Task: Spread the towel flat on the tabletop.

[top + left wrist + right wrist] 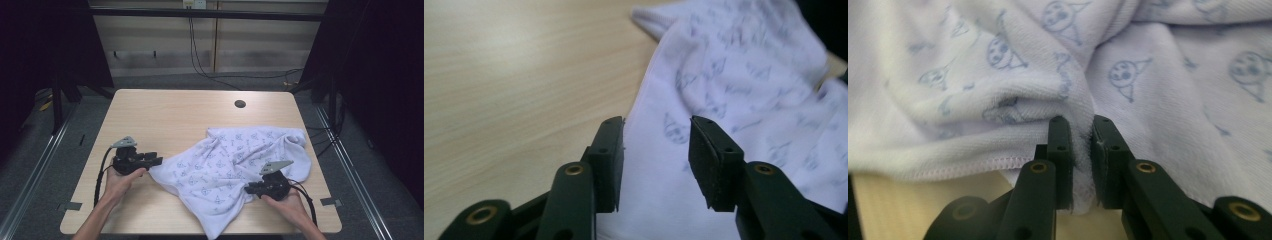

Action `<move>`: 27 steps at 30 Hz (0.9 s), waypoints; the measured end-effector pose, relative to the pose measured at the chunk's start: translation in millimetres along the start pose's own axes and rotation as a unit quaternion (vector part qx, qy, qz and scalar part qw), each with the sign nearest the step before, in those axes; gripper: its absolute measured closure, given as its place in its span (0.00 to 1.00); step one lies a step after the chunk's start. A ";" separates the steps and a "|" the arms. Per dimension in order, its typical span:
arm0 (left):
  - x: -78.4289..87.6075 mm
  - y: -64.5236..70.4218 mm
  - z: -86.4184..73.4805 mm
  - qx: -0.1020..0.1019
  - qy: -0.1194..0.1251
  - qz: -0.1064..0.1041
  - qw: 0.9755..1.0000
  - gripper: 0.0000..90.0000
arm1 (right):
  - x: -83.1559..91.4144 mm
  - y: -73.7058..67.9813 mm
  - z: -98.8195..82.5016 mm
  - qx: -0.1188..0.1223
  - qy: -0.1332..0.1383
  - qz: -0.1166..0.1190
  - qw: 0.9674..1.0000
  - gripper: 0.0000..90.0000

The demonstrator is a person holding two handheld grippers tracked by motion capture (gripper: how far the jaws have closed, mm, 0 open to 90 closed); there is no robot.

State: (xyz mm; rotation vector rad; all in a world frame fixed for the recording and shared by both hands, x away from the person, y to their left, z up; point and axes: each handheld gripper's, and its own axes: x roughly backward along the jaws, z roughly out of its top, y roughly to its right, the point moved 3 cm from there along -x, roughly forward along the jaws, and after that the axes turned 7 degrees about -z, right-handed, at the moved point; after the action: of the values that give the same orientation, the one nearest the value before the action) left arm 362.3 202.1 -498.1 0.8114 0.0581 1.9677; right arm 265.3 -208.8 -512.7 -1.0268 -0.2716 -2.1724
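Lying: white printed cloth (235, 167) is spread crumpled over the near right part of the table (165, 115).
Left gripper (156, 161): jaws are held apart at the cloth's left edge; fabric is seen between them, unpressed.
Right gripper (248, 189): jaws are pinched on a fold at the cloth's near right edge.

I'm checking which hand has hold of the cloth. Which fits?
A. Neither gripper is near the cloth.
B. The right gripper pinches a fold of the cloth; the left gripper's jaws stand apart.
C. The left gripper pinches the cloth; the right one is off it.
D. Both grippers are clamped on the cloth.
B: in its own view the right gripper squeezes a fold of the white printed cloth, while the left gripper shows a wide gap over the cloth's edge.
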 end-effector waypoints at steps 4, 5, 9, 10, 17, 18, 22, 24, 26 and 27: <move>-17.2 -2.5 -1.6 -0.006 -0.026 0.002 1.000 0.62 | -0.2 22.1 0.8 -0.025 0.005 -0.018 1.000 0.89; -23.3 2.0 1.3 -0.020 -0.037 -0.002 0.999 0.64 | -4.4 31.8 5.1 -0.034 0.009 -0.026 0.999 0.89; -35.7 6.6 -5.9 -0.039 -0.077 -0.005 0.996 0.67 | -13.6 47.4 15.2 -0.036 0.015 -0.036 0.999 0.89; -35.7 6.6 -5.9 -0.039 -0.077 -0.005 0.996 0.71 | -13.6 47.4 15.2 -0.036 0.015 -0.036 0.999 0.89; -36.1 19.4 -13.8 -0.062 -0.115 -0.015 0.991 0.95 | -29.1 76.9 33.1 -0.054 0.024 -0.061 0.996 0.88; -34.5 20.9 -16.1 -0.057 -0.115 -0.028 0.991 0.95 | -31.2 80.0 35.7 -0.057 0.025 -0.064 0.996 0.88; -22.2 36.3 -30.5 -0.037 -0.118 -0.057 0.991 0.95 | -36.9 87.8 43.5 -0.072 0.030 -0.087 0.993 0.85; -13.4 42.8 -36.0 -0.029 -0.110 -0.072 0.991 0.95 | -31.9 81.6 44.9 -0.050 0.026 -0.091 0.994 0.79; -8.2 45.6 -38.1 -0.025 -0.106 -0.076 0.991 0.95 | -17.7 73.4 41.9 -0.049 0.034 -0.089 0.994 0.72; -2.4 49.3 -40.0 -0.024 -0.099 -0.083 0.991 0.95 | -9.9 70.4 38.3 -0.051 0.042 -0.087 0.994 0.69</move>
State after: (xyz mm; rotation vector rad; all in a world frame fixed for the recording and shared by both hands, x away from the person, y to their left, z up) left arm 302.7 185.5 -512.6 0.9375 -0.0379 1.7192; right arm 340.1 -237.4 -502.0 -0.9968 -0.2199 -2.4016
